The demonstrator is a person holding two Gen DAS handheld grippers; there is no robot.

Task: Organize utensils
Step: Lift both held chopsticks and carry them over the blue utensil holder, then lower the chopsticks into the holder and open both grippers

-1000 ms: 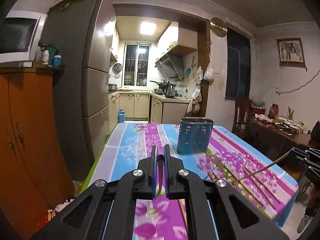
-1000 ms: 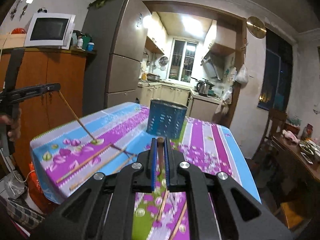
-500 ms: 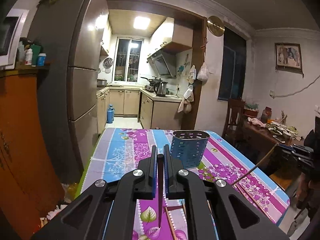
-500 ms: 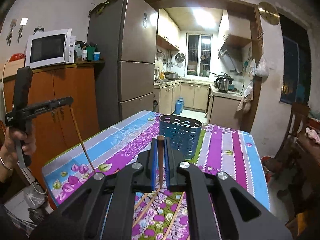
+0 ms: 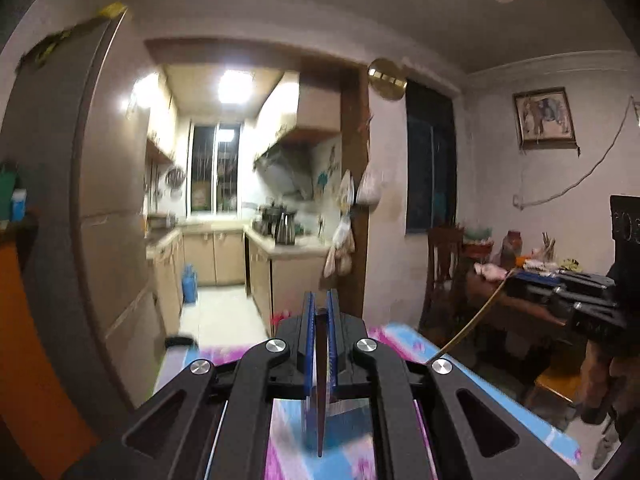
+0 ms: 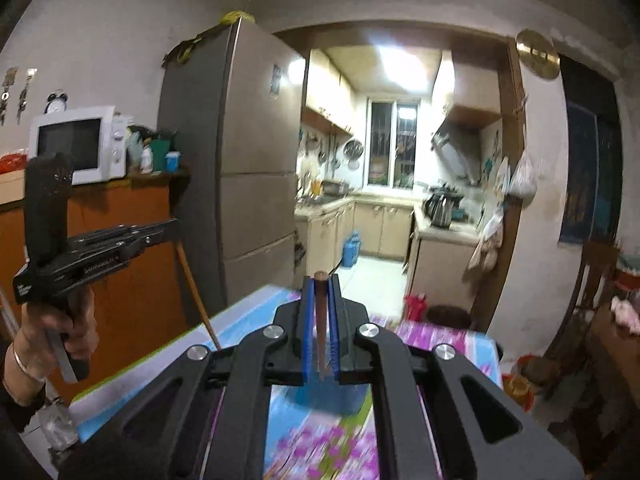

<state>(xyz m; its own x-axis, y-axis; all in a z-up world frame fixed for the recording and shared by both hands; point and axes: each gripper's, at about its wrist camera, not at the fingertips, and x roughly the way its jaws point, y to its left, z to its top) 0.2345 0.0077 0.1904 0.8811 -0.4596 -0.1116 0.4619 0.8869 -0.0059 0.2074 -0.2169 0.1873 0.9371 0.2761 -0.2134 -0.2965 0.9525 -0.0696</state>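
Note:
My left gripper (image 5: 319,304) is shut on a brown chopstick (image 5: 320,392) that hangs down between the blue pads. It shows from the side in the right wrist view (image 6: 176,226), with its chopstick (image 6: 196,294) slanting down toward the table. My right gripper (image 6: 320,286) is shut on another brown chopstick (image 6: 321,320); in the left wrist view (image 5: 516,280) its chopstick (image 5: 468,322) slants down left. The blue utensil basket (image 6: 332,396) is blurred, just below my right gripper's fingers. Both grippers are raised above the floral tablecloth (image 6: 320,448).
A tall grey fridge (image 6: 248,168) and an orange cabinet (image 6: 120,264) with a microwave (image 6: 76,144) stand left of the table. A wooden chair (image 5: 444,276) and a cluttered side table (image 5: 520,280) are at the right. The kitchen doorway lies beyond.
Both grippers have lifted and tilted up, each carrying its chopstick off the table. The basket and the loose chopsticks on the cloth have dropped low or out of view.

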